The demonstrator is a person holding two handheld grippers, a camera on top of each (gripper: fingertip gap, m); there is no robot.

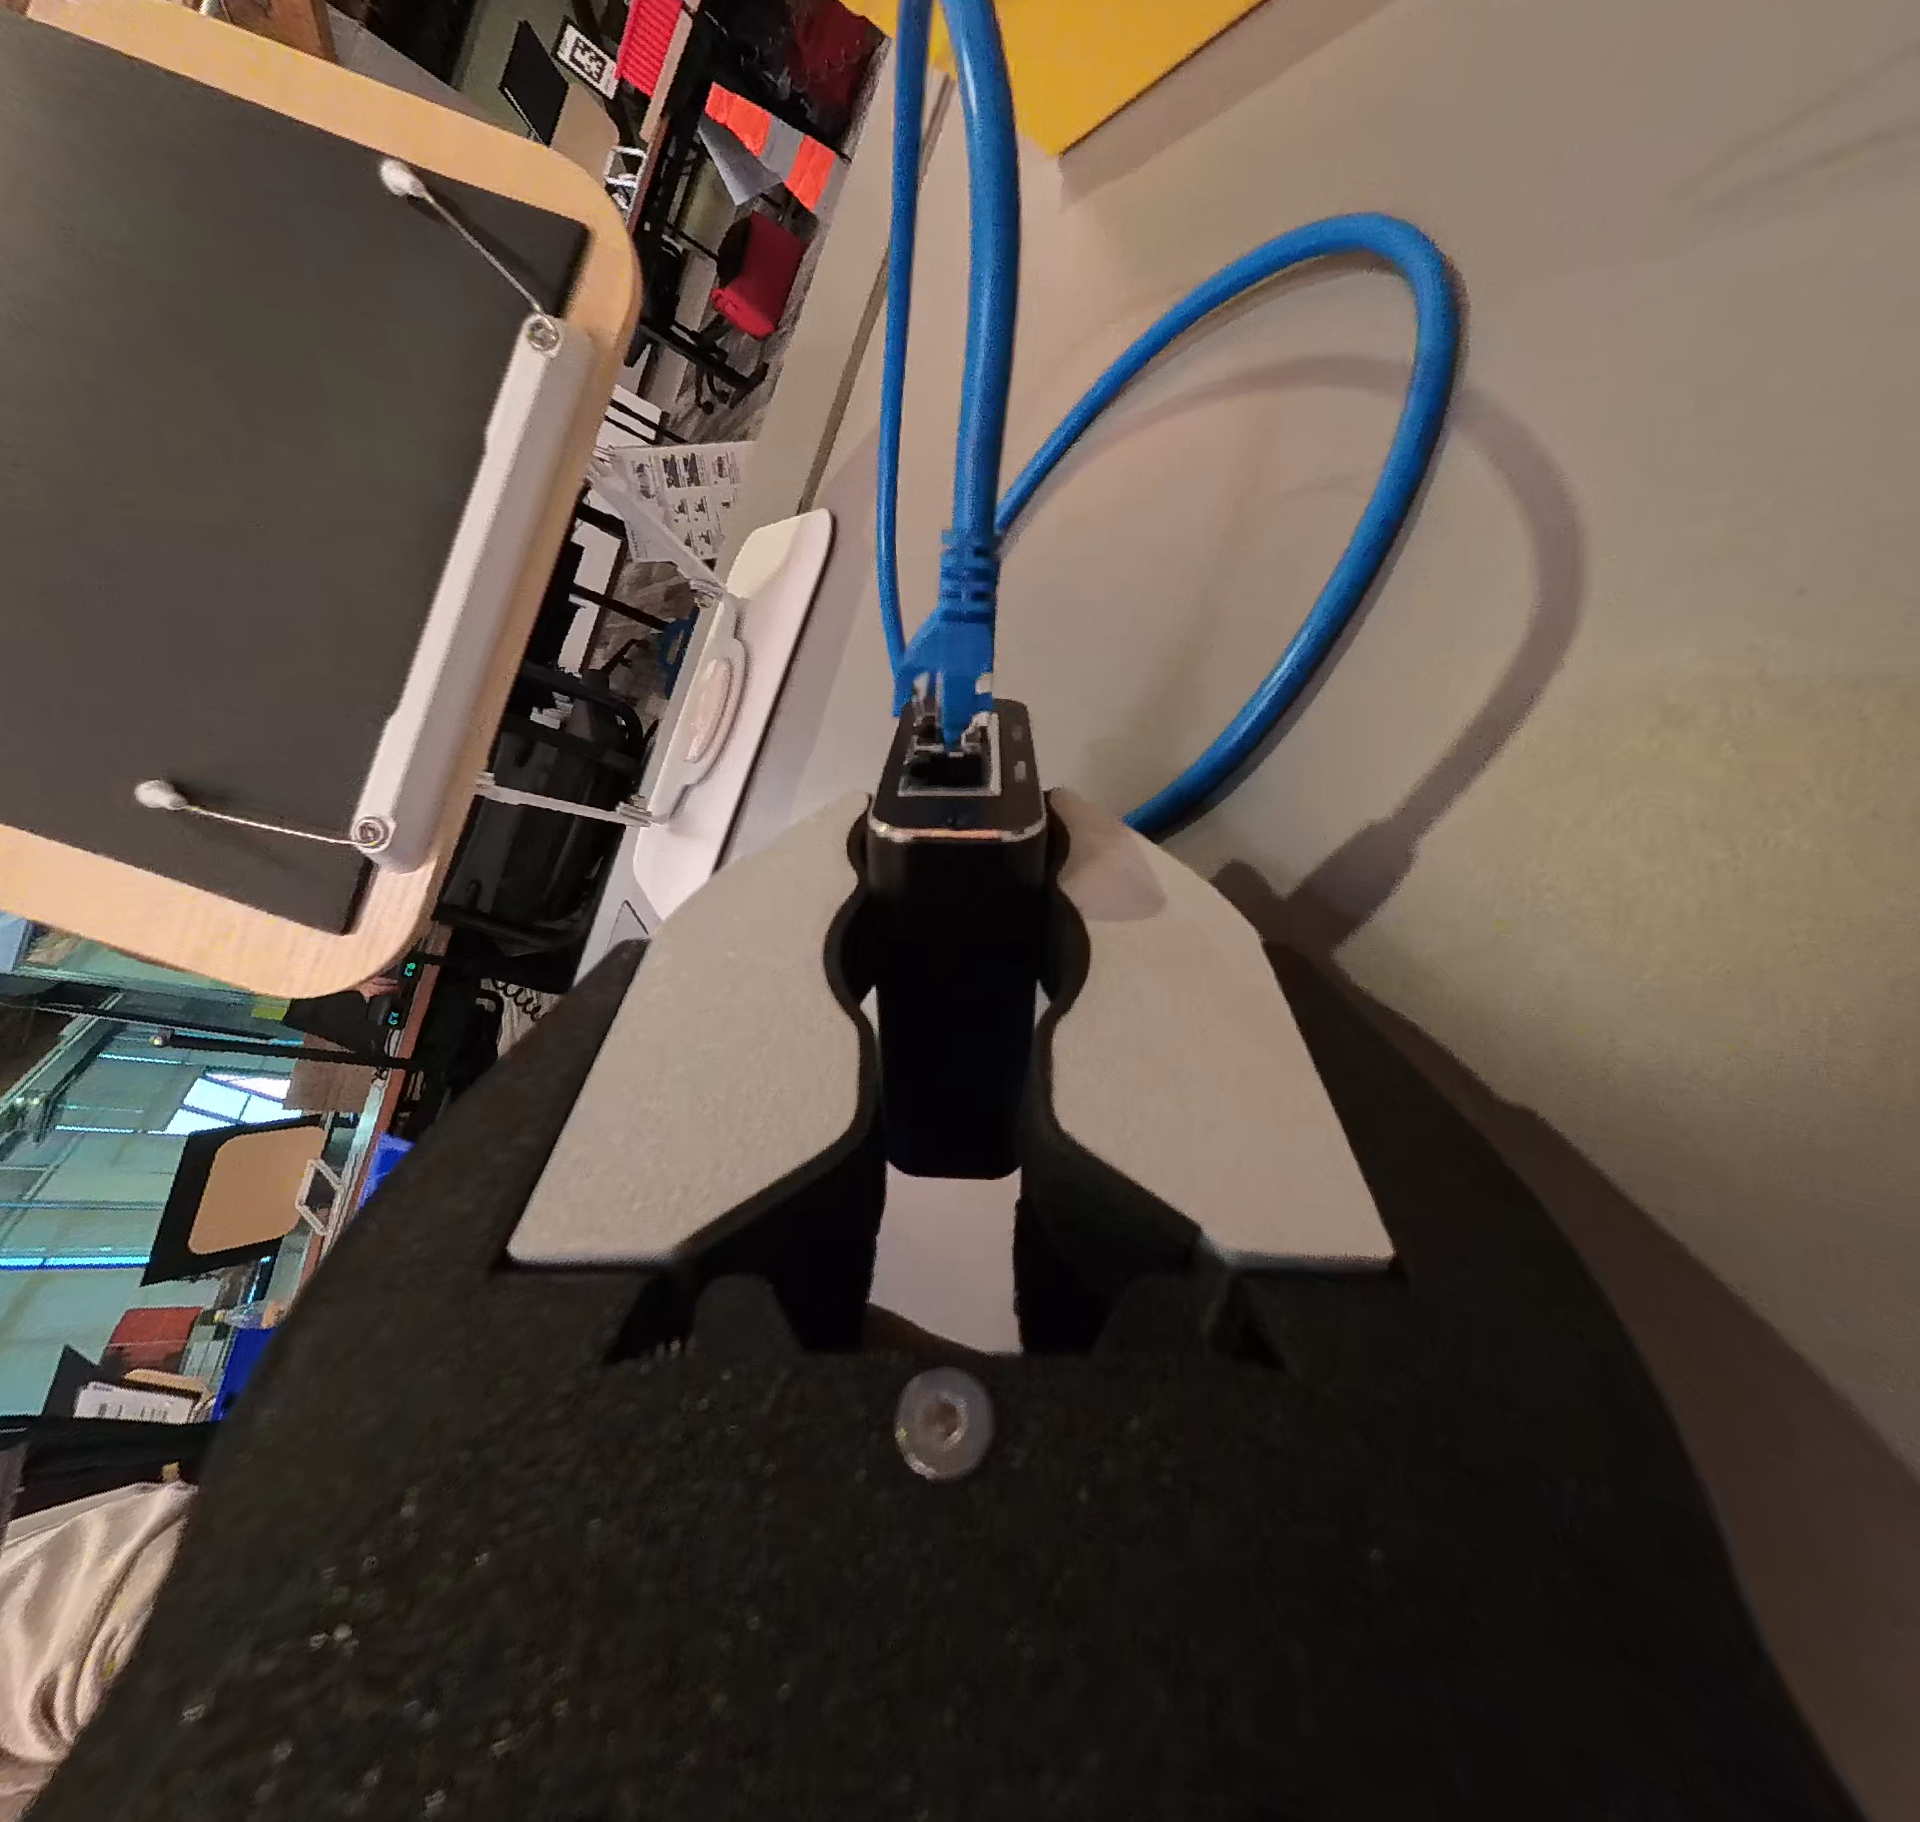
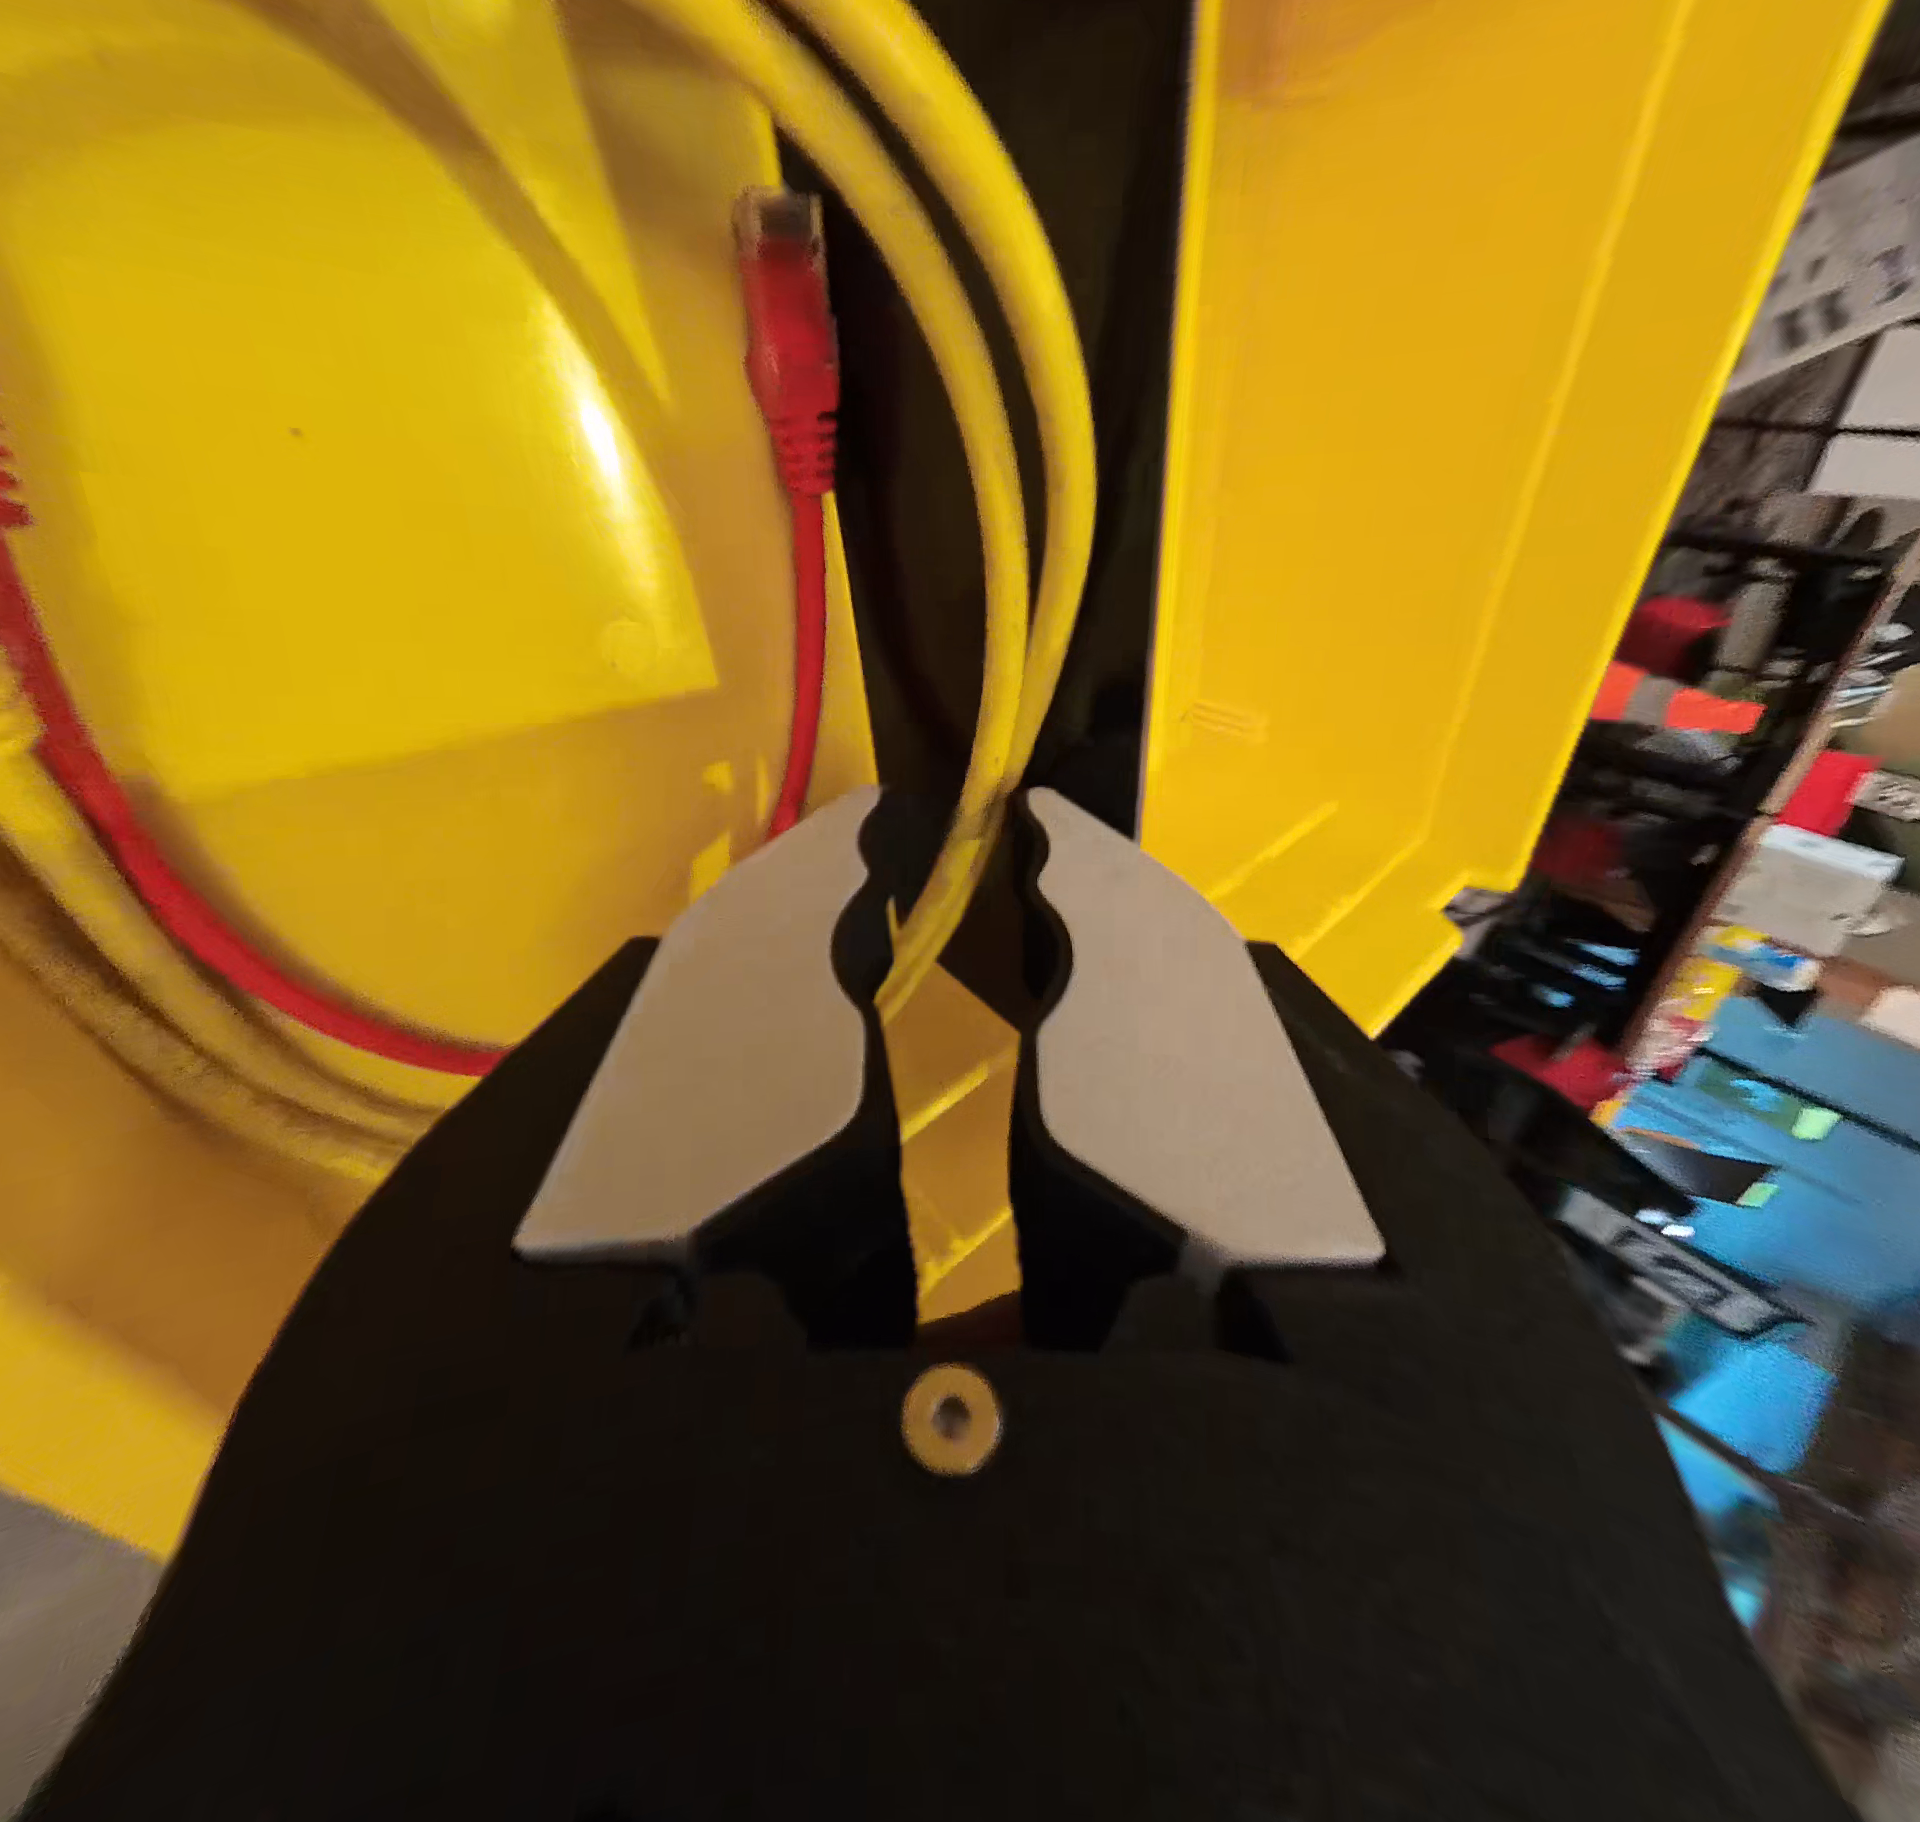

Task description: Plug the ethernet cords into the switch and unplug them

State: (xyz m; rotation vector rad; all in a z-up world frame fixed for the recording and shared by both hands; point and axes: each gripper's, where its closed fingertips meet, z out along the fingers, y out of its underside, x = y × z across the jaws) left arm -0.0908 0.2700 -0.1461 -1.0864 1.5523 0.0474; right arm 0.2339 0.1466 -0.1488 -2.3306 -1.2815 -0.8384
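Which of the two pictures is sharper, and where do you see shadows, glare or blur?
Left wrist view: sharp; the black box-shaped switch and the blue ethernet cord are crisp, and the cord throws a soft curved shadow on the pale surface. Right wrist view: motion blur, strongest at the shelves on the right; white glare on the glossy yellow plastic bin; the red ethernet plug looks soft.

The left gripper (image 1: 958, 827) sits mid-frame, its fingers (image 1: 727, 1024) clamped on a black body. The right gripper (image 2: 951, 816) holds its fingers (image 2: 1164, 1024) slightly parted.
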